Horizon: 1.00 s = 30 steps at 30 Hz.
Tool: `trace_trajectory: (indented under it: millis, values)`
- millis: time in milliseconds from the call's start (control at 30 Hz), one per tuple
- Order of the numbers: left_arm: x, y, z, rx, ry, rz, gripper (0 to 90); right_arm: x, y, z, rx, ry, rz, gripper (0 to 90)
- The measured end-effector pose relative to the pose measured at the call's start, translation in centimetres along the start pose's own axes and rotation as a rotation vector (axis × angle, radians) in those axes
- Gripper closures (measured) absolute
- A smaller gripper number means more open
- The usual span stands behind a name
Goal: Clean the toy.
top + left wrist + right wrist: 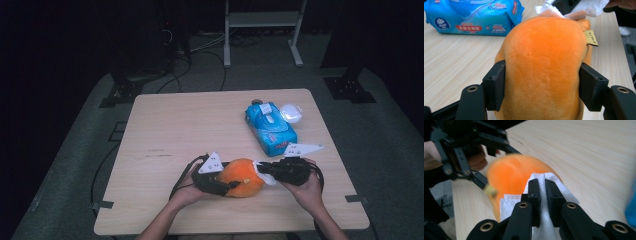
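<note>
Pale wood forms the top of a rectangular table (170, 125), which stands on grey carpet in a dim room with black walls. Beyond the far edge, dark stand bases sit on the floor at both sides, cables trail across the carpet, and a white metal frame (262, 25) rises at the back.

Near the far right corner lies a blue pack of wet wipes (270, 127), flat, with a white flip lid on top. A small clear plastic lid (291, 113) lies just beside it, touching or almost touching its right end.

Close to the near edge, about midway along it, rests a round orange plush toy (241, 177) with a small tan tag (591, 38) on its side. A person's forearms come in from the near edge.

The left gripper (541, 85) is clamped on the plush toy, one black pad pressed into each side of the soft body.

The right gripper (542, 195) meets the toy from the opposite side. Its jaws are closed together on a white wipe (541, 202), which is pinched between the pads and lies spread against the orange surface.

Nothing stands between the toy and the wipes pack; bare wood separates them.
</note>
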<state>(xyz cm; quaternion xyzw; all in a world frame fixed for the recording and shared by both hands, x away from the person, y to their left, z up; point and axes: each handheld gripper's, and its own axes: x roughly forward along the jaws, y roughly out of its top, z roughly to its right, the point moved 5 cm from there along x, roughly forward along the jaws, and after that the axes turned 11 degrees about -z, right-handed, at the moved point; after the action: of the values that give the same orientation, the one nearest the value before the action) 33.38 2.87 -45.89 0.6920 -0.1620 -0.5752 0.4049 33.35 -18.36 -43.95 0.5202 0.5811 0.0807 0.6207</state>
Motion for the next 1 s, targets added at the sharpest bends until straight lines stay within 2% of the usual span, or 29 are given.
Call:
trace_trajectory:
  millis: [67,100,167,300,367,467,567,633,700,800,867,933,1000]
  values:
    - [-0.1,0.0,-0.3,-0.021,0.005,0.002,30.8,-0.5,-0.7,0.2,-0.004,-0.042,-0.022,82.9]
    - [-0.1,-0.1,-0.4,-0.03,0.005,0.007,30.1,-0.7,-1.0,0.2,0.002,-0.036,-0.022,82.9]
    - [0.0,-0.1,-0.2,-0.02,0.004,0.012,29.3,-0.9,-1.1,-0.3,-0.001,-0.02,-0.013,82.9]
    - [0.3,0.3,0.2,-0.014,0.019,0.001,28.2,-0.9,0.4,-1.8,-0.049,-0.007,0.02,82.8]
    - [0.6,0.6,0.7,0.004,0.025,-0.004,28.1,-0.9,1.2,-2.4,-0.07,0.02,0.038,82.8]
    - [0.4,0.6,0.7,0.018,0.035,-0.013,27.8,-0.6,1.5,-2.6,-0.098,0.003,0.031,82.8]
    - [0.3,0.4,0.5,-0.001,0.022,-0.002,27.8,-0.8,0.8,-1.4,-0.053,-0.01,0.024,82.9]
    - [0.4,0.6,0.8,0.014,0.025,-0.011,27.6,-0.9,0.2,-0.6,-0.013,-0.014,0.013,82.9]
    - [0.5,1.0,1.2,0.032,0.042,-0.027,26.6,-1.0,0.1,-0.7,-0.003,-0.001,0.019,82.9]
    - [0.8,1.4,2.0,0.068,0.06,-0.033,26.1,-1.0,1.4,-2.3,-0.053,0.024,0.04,82.9]
    - [0.9,1.5,2.3,0.08,0.063,-0.035,24.7,-0.7,2.1,-3.1,-0.097,0.014,0.031,82.9]
    - [0.7,1.4,2.1,0.072,0.034,-0.021,20.6,-0.4,2.0,-3.2,-0.114,-0.003,0.012,82.9]
    - [0.4,1.2,1.7,0.043,0.002,0.019,15.8,-0.3,1.5,-2.8,-0.102,-0.002,-0.001,82.9]
